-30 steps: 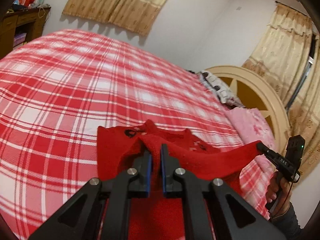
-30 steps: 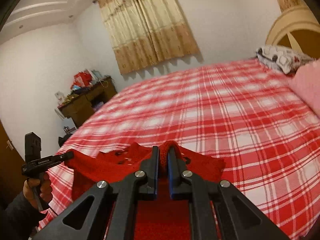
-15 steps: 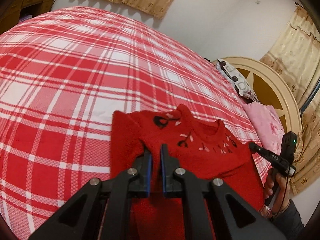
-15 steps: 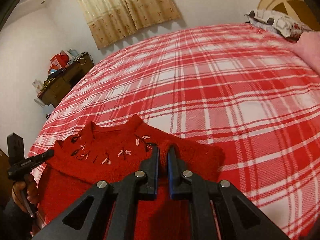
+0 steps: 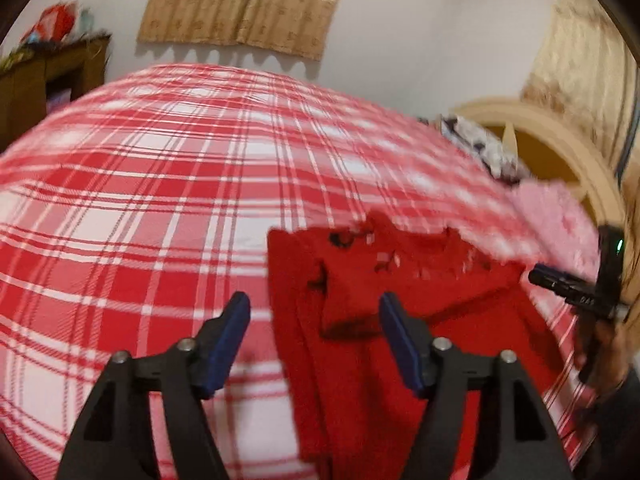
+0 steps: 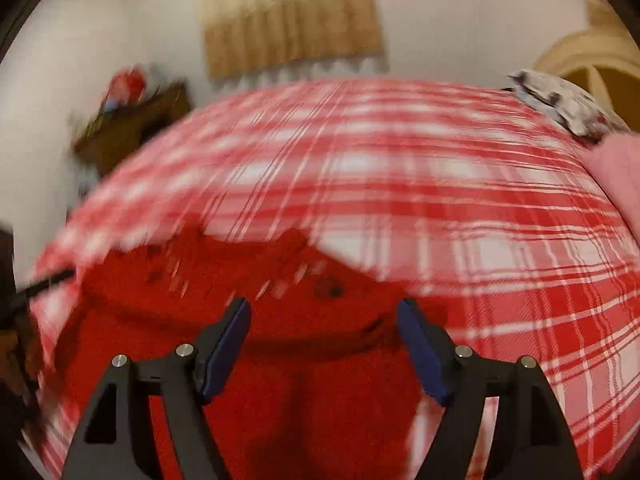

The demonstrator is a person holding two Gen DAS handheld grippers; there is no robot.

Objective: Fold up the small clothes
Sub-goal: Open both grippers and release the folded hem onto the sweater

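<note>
Red sweater: released onto the plaid bedspread, lying flat just ahead of and beneath both tools; left gripper and right gripper jaws have just opened and now stand apart, empty, so laying-out looks done and folding can begin.

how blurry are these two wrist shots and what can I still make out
Left wrist view: moderate motion blur; red sweater embroidery smeared, left gripper sharp. Right wrist view: heavier smear across plaid bedspread and dresser; right gripper crisp. Both show fisheye bulge.
</note>
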